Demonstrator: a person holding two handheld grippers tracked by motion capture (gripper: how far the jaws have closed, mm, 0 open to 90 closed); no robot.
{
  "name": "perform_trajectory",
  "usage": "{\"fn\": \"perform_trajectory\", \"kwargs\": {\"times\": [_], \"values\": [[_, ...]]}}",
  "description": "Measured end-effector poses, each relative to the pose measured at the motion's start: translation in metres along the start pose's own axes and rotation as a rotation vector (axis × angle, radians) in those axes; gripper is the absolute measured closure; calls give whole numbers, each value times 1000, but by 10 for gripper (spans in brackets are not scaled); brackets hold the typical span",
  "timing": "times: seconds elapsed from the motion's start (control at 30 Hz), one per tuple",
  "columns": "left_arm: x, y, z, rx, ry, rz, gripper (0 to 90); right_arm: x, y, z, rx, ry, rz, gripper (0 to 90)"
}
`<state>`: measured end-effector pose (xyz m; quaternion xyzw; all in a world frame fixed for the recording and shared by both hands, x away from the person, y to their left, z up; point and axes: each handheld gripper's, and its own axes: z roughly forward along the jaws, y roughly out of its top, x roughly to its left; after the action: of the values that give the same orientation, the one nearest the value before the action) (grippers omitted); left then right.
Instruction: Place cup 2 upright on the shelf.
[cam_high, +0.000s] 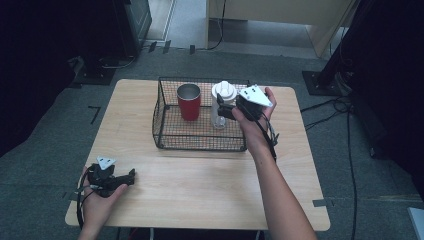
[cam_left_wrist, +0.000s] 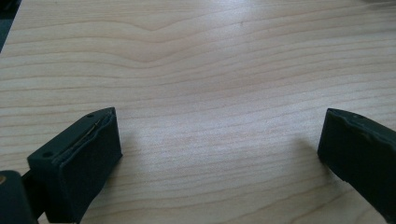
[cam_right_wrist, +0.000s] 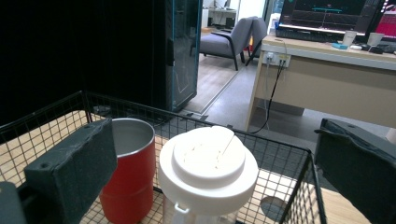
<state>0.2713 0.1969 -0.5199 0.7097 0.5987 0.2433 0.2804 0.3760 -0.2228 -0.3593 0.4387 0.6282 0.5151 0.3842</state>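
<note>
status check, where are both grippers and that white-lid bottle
Right gripper open, jaws either side of white-lid bottle, not closed. Bottle upright in wire basket beside red cup. Left gripper open, low over table.

Cup (cam_high: 189, 101) left of jar (cam_high: 222, 104), both in basket (cam_high: 159, 115) on table (cam_high: 210, 180).

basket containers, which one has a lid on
The clear bottle with the white lid, on the right in the wire basket by the right gripper. The red cup beside it is open-topped.
</note>
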Motion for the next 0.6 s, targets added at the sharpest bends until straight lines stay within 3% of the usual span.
{"fn": "perform_trajectory", "kwargs": {"times": [0.6], "values": [[0,0,0,0,0,0,0,-20,-24,-34,-3,-15,13,0]]}}
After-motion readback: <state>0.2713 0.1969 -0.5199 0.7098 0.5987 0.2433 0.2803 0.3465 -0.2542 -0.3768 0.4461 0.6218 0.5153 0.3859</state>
